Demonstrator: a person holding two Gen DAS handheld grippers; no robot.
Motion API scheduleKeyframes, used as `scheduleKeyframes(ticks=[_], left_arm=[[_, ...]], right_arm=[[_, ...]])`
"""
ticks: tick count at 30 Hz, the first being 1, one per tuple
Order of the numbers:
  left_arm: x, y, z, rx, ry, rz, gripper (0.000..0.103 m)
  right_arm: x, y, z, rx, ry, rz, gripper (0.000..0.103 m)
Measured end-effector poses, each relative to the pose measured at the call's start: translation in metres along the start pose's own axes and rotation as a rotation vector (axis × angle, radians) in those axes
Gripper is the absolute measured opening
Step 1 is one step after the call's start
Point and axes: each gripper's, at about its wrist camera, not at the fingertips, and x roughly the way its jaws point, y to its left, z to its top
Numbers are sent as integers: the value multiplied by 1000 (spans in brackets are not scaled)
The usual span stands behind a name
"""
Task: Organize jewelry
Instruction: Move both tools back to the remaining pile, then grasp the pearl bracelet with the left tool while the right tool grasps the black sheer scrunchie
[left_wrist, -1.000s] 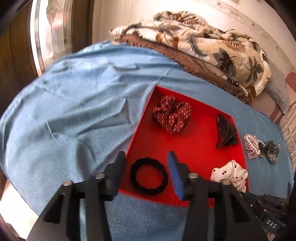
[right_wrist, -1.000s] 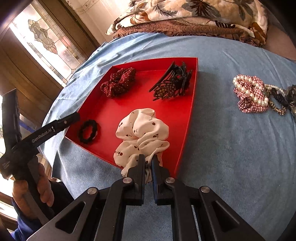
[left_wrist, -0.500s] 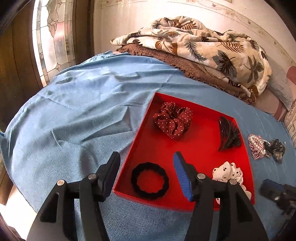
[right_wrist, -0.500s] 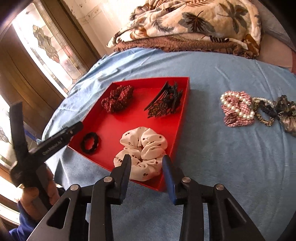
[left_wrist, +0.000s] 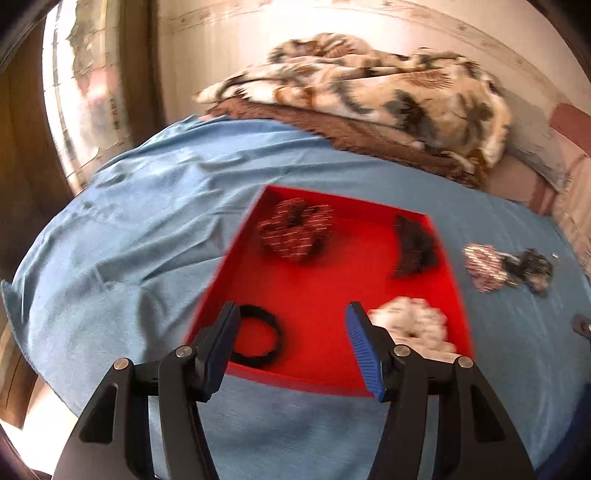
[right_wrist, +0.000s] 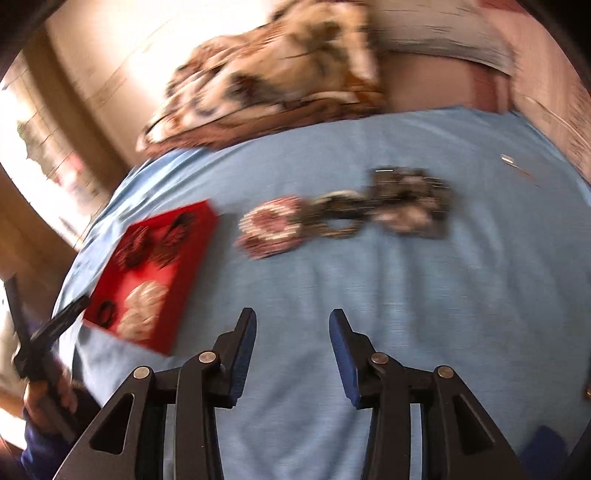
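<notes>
Patterned blanket lies behind red tray on blue cloth.

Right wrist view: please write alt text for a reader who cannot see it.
Motion-blurred: the open, empty right gripper points over a blue cloth toward a loose row of hair accessories. A red tray holding scrunchies sits at left.

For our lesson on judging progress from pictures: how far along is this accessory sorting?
Done: the red tray already holds four pieces, a dotted red scrunchie, dark claw clip, black hair tie and white scrunchie. In hand: nothing; the left hand-held gripper and right hand-held gripper are open. Left: the cluster of pieces on the blue cloth.
</notes>
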Motion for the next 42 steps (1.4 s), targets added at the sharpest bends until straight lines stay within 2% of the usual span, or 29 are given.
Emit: scheduleKeyframes(ticks=[4, 8, 12, 16, 21, 23, 28, 36, 37, 39, 40, 41, 42], left_arm=[[-14, -44, 11, 90, -5, -65, 59], [-16, -88, 28, 153, 23, -142, 59], [-1, -134, 51, 184, 72, -208, 58], [30, -167, 68, 200, 114, -202, 59], [79, -189, 83, 172, 196, -228, 57], [100, -195, 87, 148, 235, -233, 52], [151, -208, 86, 110, 335, -227, 51], [186, -218, 78, 101, 398, -224, 51], [188, -218, 79, 96, 401, -229, 49], [185, -218, 81, 97, 391, -230, 29], [185, -218, 82, 85, 407, -259, 10], [182, -217, 83, 65, 416, -269, 10], [180, -219, 85, 57, 407, -270, 10]], right_arm=[[-11, -43, 12, 70, -53, -34, 47], [-5, -67, 22, 110, -79, -44, 48], [9, -81, 31, 134, -87, -43, 48], [23, -94, 44, 161, -86, -20, 48], [36, -104, 62, 154, -92, -16, 49], [43, -108, 68, 163, -86, -7, 49], [59, -110, 79, 162, -65, 19, 49], [84, -105, 90, 126, -39, 9, 49], [88, -105, 91, 124, -36, 9, 49], [92, -105, 91, 124, -28, 15, 48], [95, -104, 92, 124, -21, 27, 38], [96, -104, 91, 122, -14, 35, 28], [98, -104, 91, 120, -3, 48, 13]])
